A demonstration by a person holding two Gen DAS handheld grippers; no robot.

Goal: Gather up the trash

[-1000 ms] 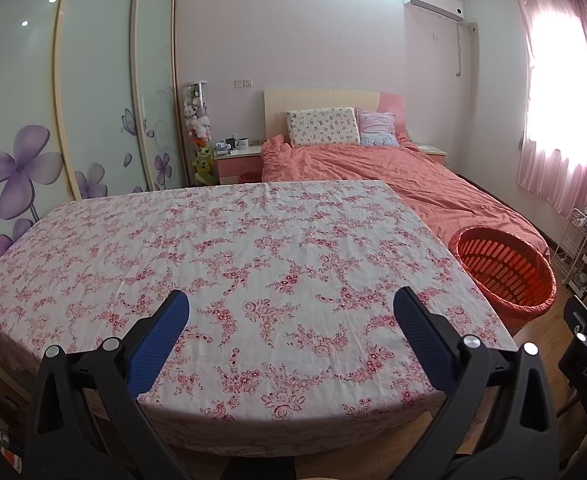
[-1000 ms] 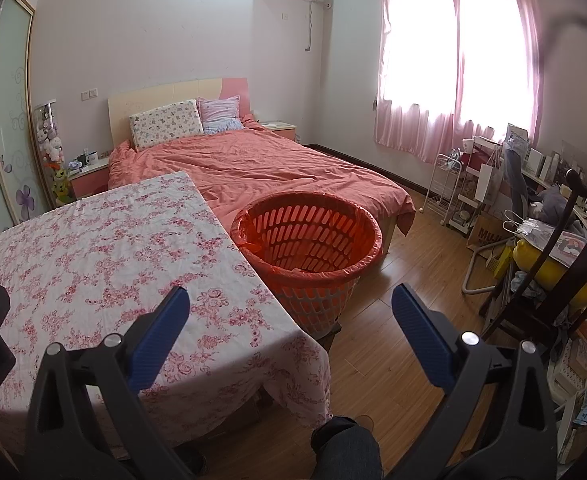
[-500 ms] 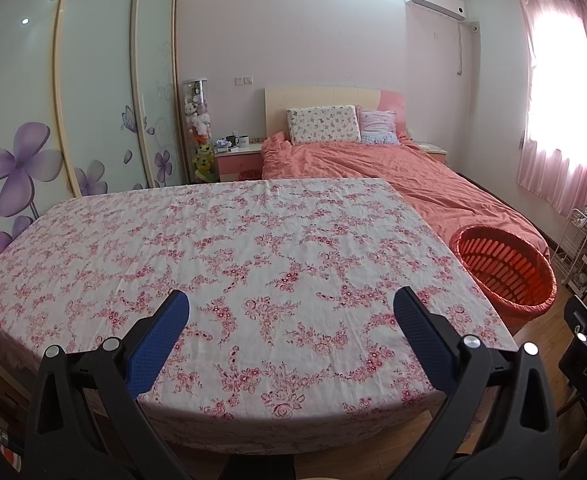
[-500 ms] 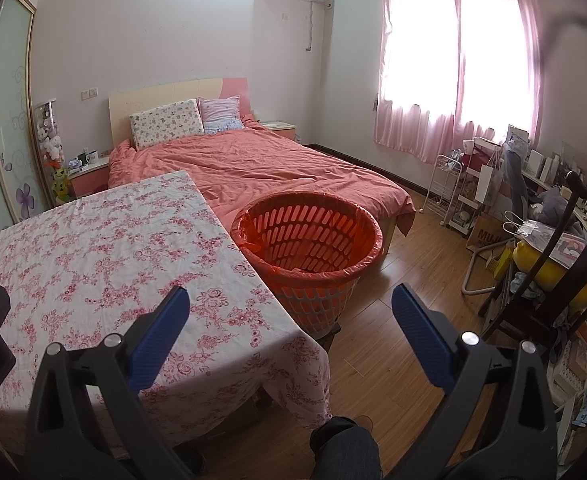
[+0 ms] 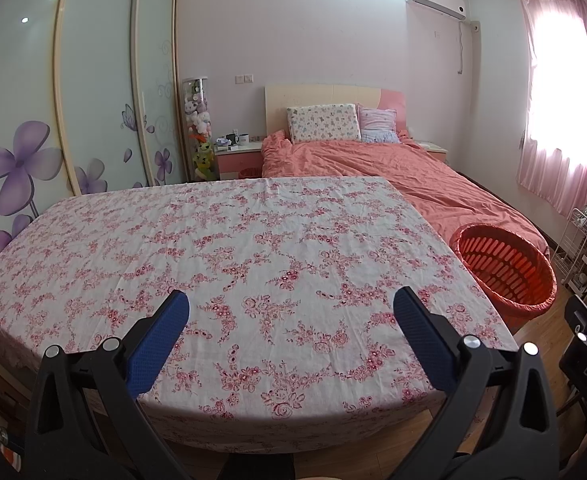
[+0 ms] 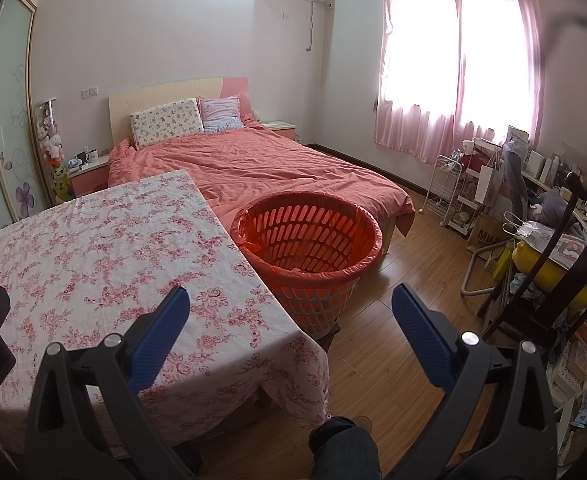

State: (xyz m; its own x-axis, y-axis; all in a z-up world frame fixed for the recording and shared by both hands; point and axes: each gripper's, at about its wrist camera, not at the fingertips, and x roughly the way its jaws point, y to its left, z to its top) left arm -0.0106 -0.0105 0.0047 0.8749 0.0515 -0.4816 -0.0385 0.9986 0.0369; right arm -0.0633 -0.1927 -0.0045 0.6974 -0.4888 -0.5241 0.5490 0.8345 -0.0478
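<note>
Now both spread wide, holding nothing: left gripper (image 5: pixel 291 306) above floral tablecloth (image 5: pixel 229 248), right gripper (image 6: pixel 291 304) at its corner. Orange laundry basket (image 6: pixel 307 236) at twelve o'clock, on wooden floor (image 6: pixel 405 280), touching bed (image 6: pixel 253 168).

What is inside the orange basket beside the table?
The orange basket holds an orange bag liner folded over its rim, with its slotted walls showing. No trash is visible inside; the near wall hides the bottom.

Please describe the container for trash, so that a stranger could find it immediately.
Find the table with the floral pink tablecloth before the salmon-covered bed. At the table's right side, on the wooden floor, stands a round orange plastic basket. Only it has slotted walls and an orange bag lining.
</note>
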